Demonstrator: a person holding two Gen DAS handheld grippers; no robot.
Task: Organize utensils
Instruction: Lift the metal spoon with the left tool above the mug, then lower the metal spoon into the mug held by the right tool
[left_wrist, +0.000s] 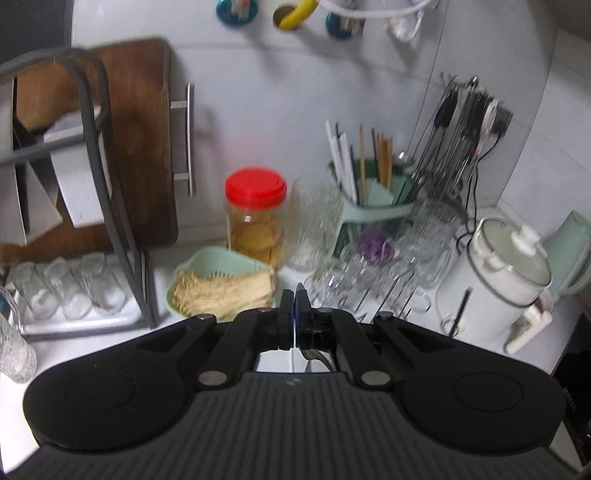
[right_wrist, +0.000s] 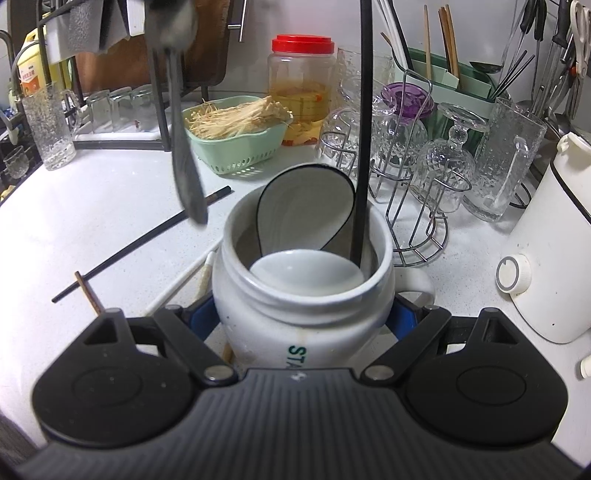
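A dull grey metal spoon (right_wrist: 186, 147) hung blurred at upper left of the right wrist view, above the counter (right_wrist: 92, 206). The left wrist view alone showed the left gripper (left_wrist: 295, 295) pinched shut on it. The right gripper (right_wrist: 306, 314) clasped a white mug (right_wrist: 295, 325) at centre — holding two ceramic spoons (right_wrist: 306, 271) and a black chopstick (right_wrist: 364, 129).

Even indoor light; left view motion-blurred; fisheye-bent edges.
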